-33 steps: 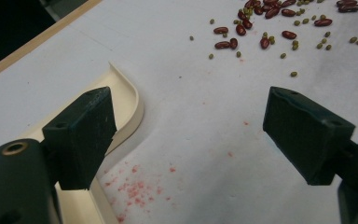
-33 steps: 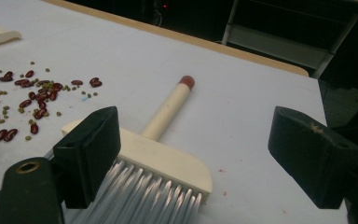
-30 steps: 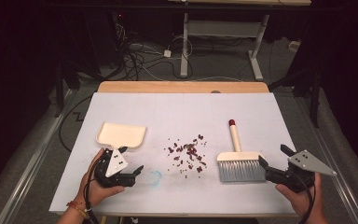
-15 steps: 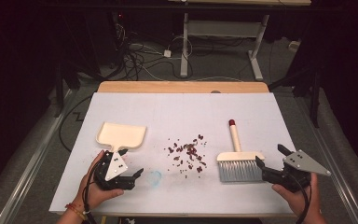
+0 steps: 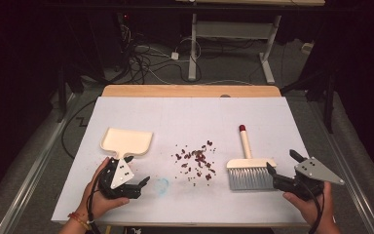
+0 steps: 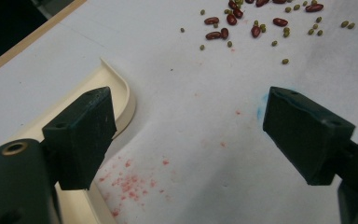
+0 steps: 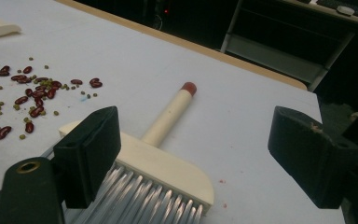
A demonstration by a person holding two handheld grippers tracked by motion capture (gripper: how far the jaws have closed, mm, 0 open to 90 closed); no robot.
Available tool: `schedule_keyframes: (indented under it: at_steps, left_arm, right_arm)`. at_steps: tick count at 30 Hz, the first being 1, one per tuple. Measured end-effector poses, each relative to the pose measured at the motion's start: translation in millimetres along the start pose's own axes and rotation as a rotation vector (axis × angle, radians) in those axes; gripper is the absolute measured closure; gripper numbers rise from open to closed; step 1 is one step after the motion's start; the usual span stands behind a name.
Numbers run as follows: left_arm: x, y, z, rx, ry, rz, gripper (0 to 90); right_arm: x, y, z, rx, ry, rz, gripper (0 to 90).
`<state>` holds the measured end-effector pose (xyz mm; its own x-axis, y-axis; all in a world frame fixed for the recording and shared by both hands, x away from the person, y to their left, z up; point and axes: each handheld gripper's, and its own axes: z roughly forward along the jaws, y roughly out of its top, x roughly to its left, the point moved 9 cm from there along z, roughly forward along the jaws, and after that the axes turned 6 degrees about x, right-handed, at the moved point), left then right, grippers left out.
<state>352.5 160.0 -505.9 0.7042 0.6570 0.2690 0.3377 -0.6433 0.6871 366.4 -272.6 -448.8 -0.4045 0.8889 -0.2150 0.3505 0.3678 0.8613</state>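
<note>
In the left gripper view, the cream dustpan [image 6: 116, 93] is largely hidden behind the near jaw and cut off by the bottom edge. The scattered beans [image 6: 256, 21], beyond the dustpan, run off the top edge. In the right gripper view, the brush [image 7: 168, 158] loses its bristle tips to the bottom edge, and one jaw covers its corner nearest the beans. From the high view, individual beans are too small to tell apart.

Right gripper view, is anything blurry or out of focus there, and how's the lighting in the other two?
Right gripper view: the brush bristles nearest the lens are soft, the beans crisp. Left gripper view: even light, the dustpan rim sharp. High view: the white table is bright, the surrounding floor dark; the beans there are too small to resolve.
</note>
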Motion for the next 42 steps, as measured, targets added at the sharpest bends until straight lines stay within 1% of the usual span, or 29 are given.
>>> schedule_keyframes:
  at_steps: [2, 8, 11, 15, 17, 19, 20, 23, 27, 31, 33, 36, 38, 41, 42]
  left_arm:
    - [-0.2, -0.1, -0.1, 0.001, -0.001, 0.001, 16.5]
    - [0.4, 1.3, 0.8, -0.003, -0.003, -0.004, 16.5]
    - [0.8, 1.1, 3.0, 0.007, -0.002, 0.001, 16.5]
    - [2.1, 0.1, 4.5, 0.014, -0.001, -0.01, 16.5]
    - [1.6, -1.3, 4.8, 0.024, -0.001, -0.005, 16.6]
    - [0.7, -1.5, 4.9, 0.024, 0.0, -0.004, 16.5]
    - [-1.0, -1.1, 3.4, 0.022, 0.003, 0.0, 16.5]
    - [-2.8, 0.8, 1.1, 0.012, 0.004, 0.006, 16.5]
    - [-3.4, 0.2, 1.2, 0.009, -0.002, 0.012, 16.5]
    - [-2.6, 0.5, 1.0, 0.002, -0.009, 0.011, 16.5]
    - [-2.4, 1.0, 1.6, 0.001, -0.011, 0.013, 16.5]
    - [-2.4, 0.8, 3.3, 0.006, -0.013, 0.014, 16.5]
    - [-2.7, 0.8, 3.7, 0.009, -0.013, 0.015, 16.5]
    - [-3.7, 1.7, 4.0, 0.01, -0.014, 0.018, 16.5]
    - [-3.9, 2.0, 4.3, 0.011, -0.013, 0.02, 16.5]
  right_arm:
    - [0.5, 0.4, 0.0, 0.0, 0.001, 0.003, 18.0]
    - [0.9, 0.7, 1.2, -0.001, -0.002, -0.008, 17.9]
    - [0.1, 0.1, 2.9, 0.005, 0.002, 0.0, 17.9]
    - [-0.9, 0.3, 5.6, 0.006, 0.008, 0.004, 17.9]
    - [-0.7, -0.5, 6.4, 0.008, 0.011, 0.002, 17.9]
    - [-0.4, -1.7, 6.2, 0.012, 0.013, -0.003, 17.9]
    - [0.2, -1.9, 5.5, 0.012, 0.013, 0.0, 17.9]
    - [1.2, -1.6, 1.9, 0.005, 0.008, -0.01, 17.9]
    - [1.8, -1.6, 0.0, 0.007, 0.003, -0.002, 17.8]
    - [4.8, -4.0, 0.8, 0.018, 0.001, -0.019, 17.9]
    - [6.7, -5.7, 1.9, 0.028, 0.006, -0.017, 17.9]
    - [6.6, -6.8, 4.0, 0.034, 0.009, -0.024, 17.9]
    - [6.9, -8.0, 4.7, 0.04, 0.012, -0.02, 17.9]
    - [6.3, -9.2, 3.8, 0.04, 0.009, -0.031, 17.9]
    - [6.4, -9.3, 2.9, 0.04, 0.009, -0.026, 17.9]
